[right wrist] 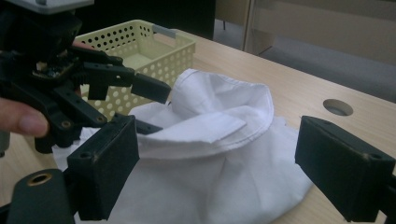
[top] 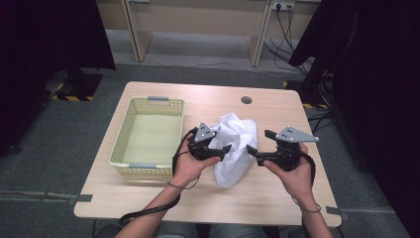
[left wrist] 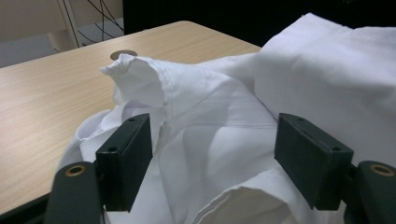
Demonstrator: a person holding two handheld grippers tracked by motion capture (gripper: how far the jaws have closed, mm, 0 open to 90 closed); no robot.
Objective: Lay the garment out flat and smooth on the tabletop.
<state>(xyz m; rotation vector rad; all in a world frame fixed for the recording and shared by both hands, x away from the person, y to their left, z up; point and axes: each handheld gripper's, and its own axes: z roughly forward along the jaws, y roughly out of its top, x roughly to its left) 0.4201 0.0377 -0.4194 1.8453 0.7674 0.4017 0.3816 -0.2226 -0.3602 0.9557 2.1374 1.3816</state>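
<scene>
High view: each hand-held gripper, left (top: 229, 148) and right (top: 249, 150), gapes empty beside white cloth (top: 237, 134).

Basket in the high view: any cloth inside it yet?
No. The yellow basket shows a bare floor, while the white cloth lies crumpled on the table to its right, between the two grippers.

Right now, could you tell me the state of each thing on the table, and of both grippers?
white cloth: crumpled in a heap on the table, not folded.
yellow basket: upright, empty.
left gripper: open, at the cloth's left side.
right gripper: open, at the cloth's right side.
</scene>
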